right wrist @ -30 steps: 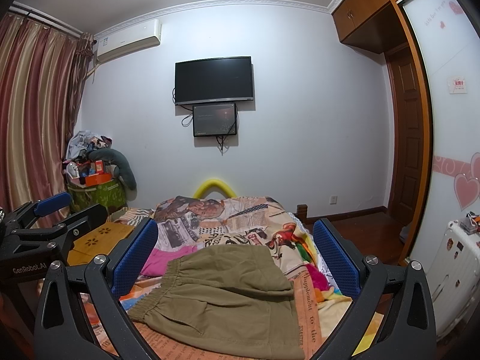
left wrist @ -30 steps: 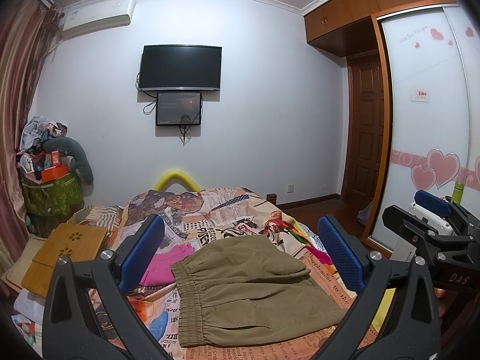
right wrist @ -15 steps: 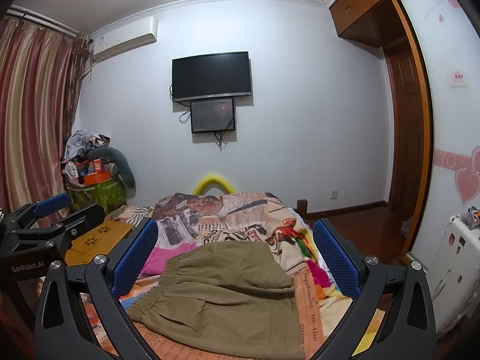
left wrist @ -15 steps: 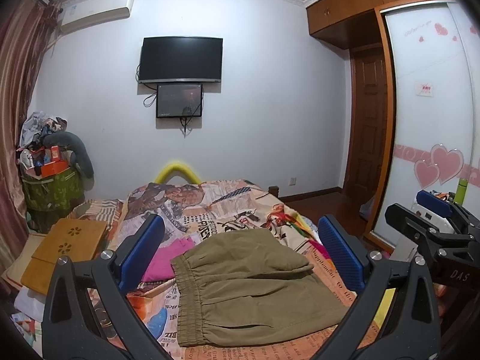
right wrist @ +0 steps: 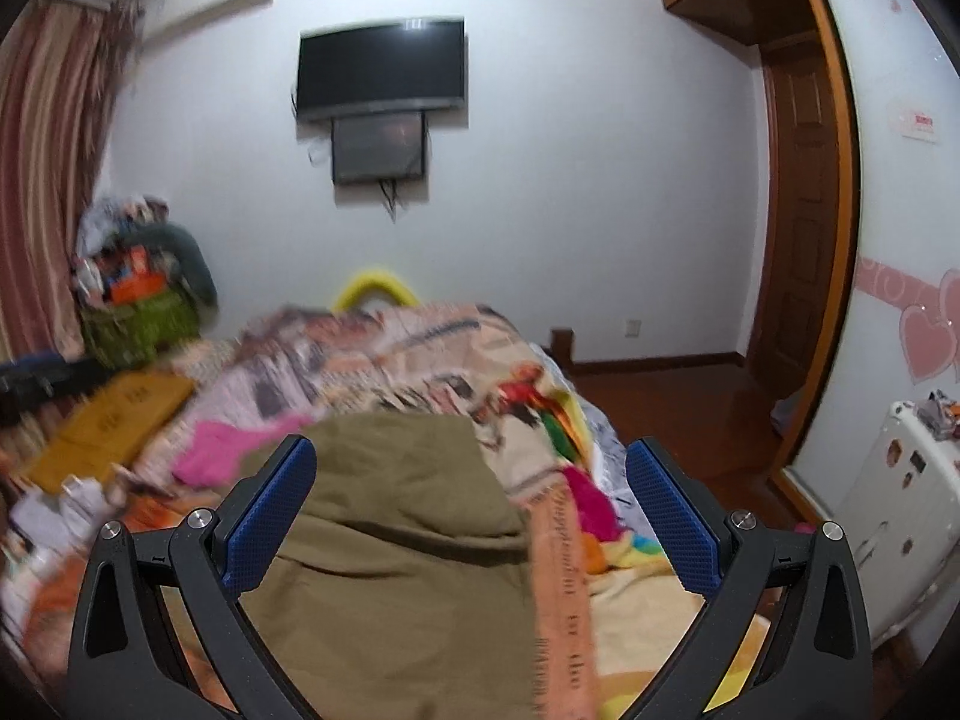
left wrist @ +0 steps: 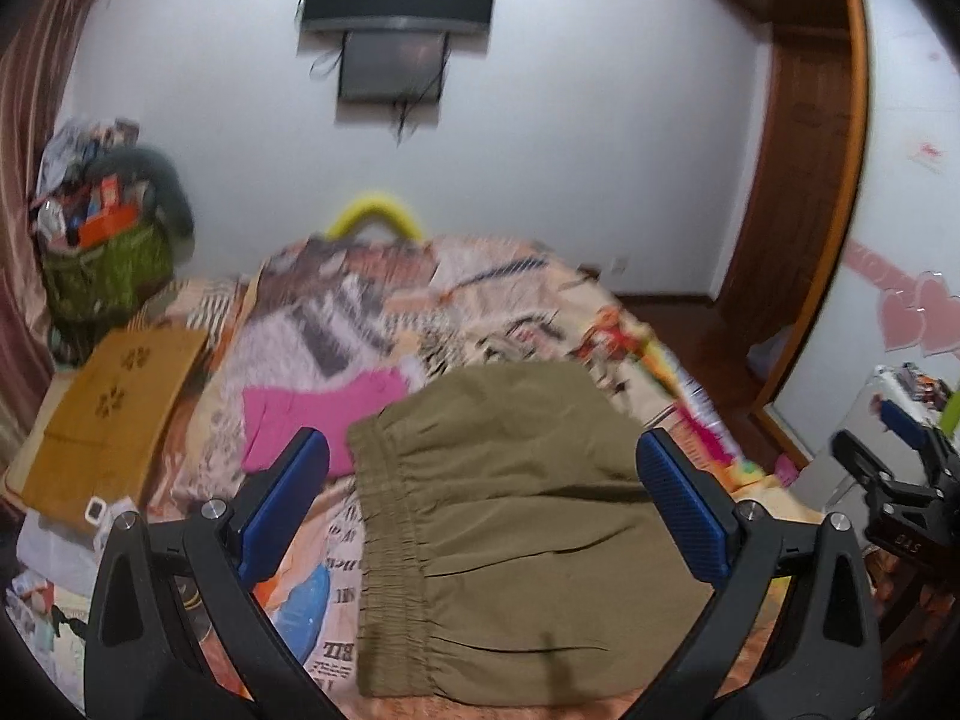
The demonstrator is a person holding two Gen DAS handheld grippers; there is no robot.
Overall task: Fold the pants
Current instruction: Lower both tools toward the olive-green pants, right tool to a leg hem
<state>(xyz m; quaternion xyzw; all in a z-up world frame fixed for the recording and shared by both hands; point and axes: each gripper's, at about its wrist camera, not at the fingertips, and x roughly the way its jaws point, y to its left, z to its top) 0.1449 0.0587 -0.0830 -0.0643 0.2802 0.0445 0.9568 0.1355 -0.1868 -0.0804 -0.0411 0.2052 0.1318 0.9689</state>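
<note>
The olive-khaki pants (left wrist: pixel 516 516) lie flat on the bed (left wrist: pixel 420 300), on its patterned bedspread, near the edge closest to the cameras. They appear already folded into a compact block, with the elastic waistband (left wrist: pixel 390 546) along the block's left side. A pink garment (left wrist: pixel 318 414) lies just beside the waistband, toward the bed's left edge.

The left gripper (left wrist: pixel 480 510) hangs above the pants, its jaws spread wide and holding nothing. The right gripper (right wrist: pixel 471 519) is likewise spread and empty, over the right portion of the pants. Neither visibly touches the fabric. Judgement: both are positioned above the garment to begin or check a fold; motion blur limits detail.
</note>
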